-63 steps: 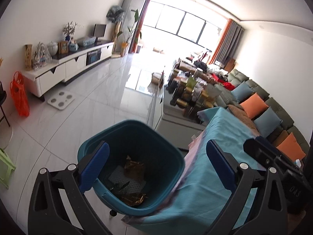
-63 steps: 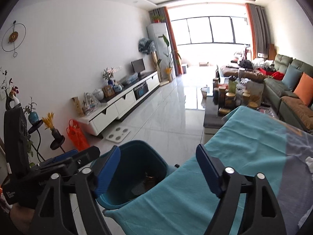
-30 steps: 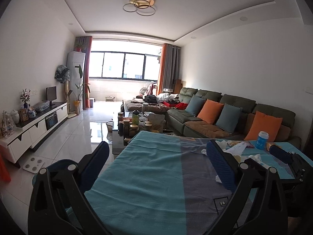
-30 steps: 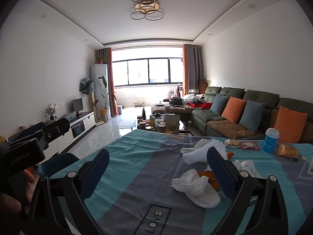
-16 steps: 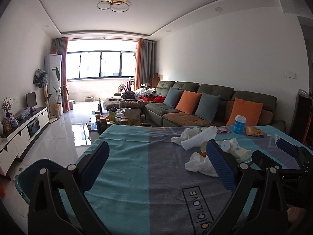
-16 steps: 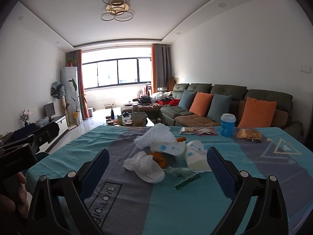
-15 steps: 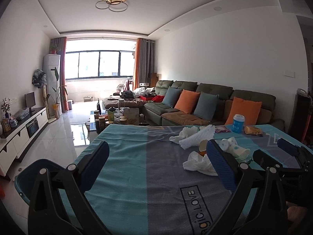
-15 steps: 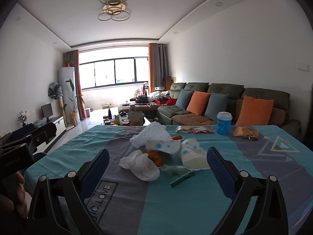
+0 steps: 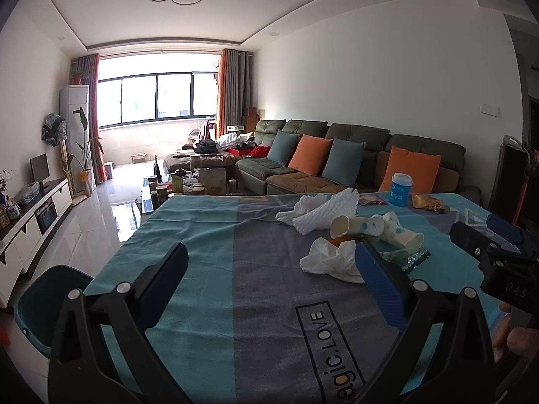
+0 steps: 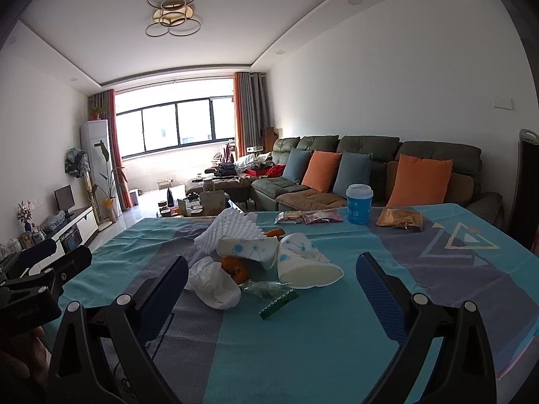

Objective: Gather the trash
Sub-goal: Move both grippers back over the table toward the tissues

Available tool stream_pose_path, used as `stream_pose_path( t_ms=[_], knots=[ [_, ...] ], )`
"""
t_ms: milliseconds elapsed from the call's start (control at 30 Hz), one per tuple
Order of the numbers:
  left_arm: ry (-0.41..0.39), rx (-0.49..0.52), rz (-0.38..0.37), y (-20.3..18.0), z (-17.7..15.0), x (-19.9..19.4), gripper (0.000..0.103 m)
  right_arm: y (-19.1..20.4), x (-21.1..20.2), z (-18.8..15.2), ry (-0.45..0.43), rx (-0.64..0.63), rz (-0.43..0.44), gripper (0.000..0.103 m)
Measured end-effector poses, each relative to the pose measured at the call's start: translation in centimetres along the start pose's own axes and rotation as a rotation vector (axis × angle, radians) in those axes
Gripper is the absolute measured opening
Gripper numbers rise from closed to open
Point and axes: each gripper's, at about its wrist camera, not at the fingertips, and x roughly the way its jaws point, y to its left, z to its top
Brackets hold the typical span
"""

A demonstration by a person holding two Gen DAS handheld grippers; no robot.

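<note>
A heap of trash lies mid-table on the teal and grey cloth (image 10: 303, 336): a crumpled white tissue (image 10: 214, 284), an orange peel (image 10: 234, 269), two tipped paper cups (image 10: 303, 264), white foam netting (image 10: 229, 230) and a green wrapper (image 10: 273, 294). My right gripper (image 10: 271, 298) is open, empty, just short of the heap. My left gripper (image 9: 269, 281) is also open and empty, with the tissue (image 9: 328, 259) ahead of its right finger. A teal bin (image 9: 47, 298) stands on the floor off the table's left end.
A blue lidded cup (image 10: 358, 203), snack packets (image 10: 310, 216) and a brown packet (image 10: 399, 219) sit at the table's far side. Behind it runs a green sofa (image 10: 370, 165) with orange and blue cushions. A cluttered coffee table (image 9: 188, 181) and a white TV cabinet (image 9: 30, 215) stand beyond.
Both grippers swung up and right from over the bin to face the tabletop, then closed in on the trash heap. Both stayed open and empty.
</note>
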Motion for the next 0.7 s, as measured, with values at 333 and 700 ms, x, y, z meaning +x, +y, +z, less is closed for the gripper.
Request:
stream_pose_path(
  t_ms=[333, 700],
  knots=[
    [0.09, 0.037, -0.064, -1.4, 0.3, 4.9, 0.098, -1.8, 3.3, -0.8, 0.135, 0.12, 0.025, 0.096],
    [0.282, 0.071, -0.151, -4.3, 0.5, 13.0, 0.098, -2.7, 6.8, -2.3, 0.256, 0.191, 0.052, 0.096]
  ],
)
